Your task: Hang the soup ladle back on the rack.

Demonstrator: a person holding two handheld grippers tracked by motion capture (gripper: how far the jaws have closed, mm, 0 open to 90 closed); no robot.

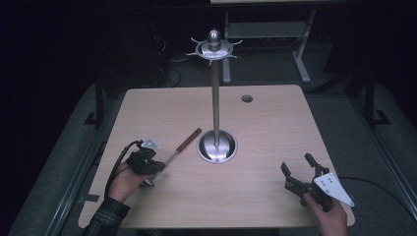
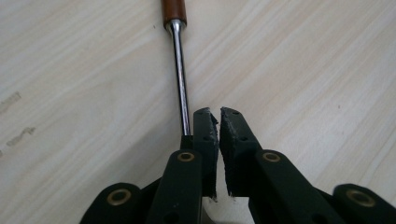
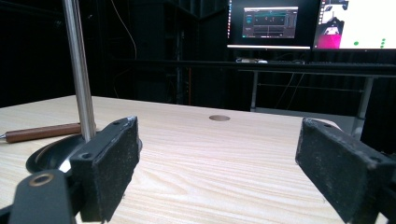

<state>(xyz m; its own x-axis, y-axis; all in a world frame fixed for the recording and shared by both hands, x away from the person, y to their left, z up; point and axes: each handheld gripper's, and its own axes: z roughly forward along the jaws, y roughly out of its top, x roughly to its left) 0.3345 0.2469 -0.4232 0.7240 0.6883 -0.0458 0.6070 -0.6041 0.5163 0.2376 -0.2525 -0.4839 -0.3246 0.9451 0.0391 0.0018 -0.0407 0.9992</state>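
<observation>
Two grippers sit low over the table (image 1: 275, 123) in the high view. The left gripper (image 1: 152, 169) is at the near left, over the metal end of a utensil (image 1: 179, 147) whose brown handle points toward the stand (image 1: 216, 142) at mid-table. The right gripper (image 1: 297, 169), near right, is spread wide and empty, well apart from both.

Left gripper view — jaws nearly closed, a thin gap between them; the shaft (image 2: 181, 79) runs just beside the left jaw, not between them.

Right gripper view — jaws wide apart, holding nothing; pole (image 3: 79, 70) and handle (image 3: 42, 132) lie ahead to the left.
</observation>
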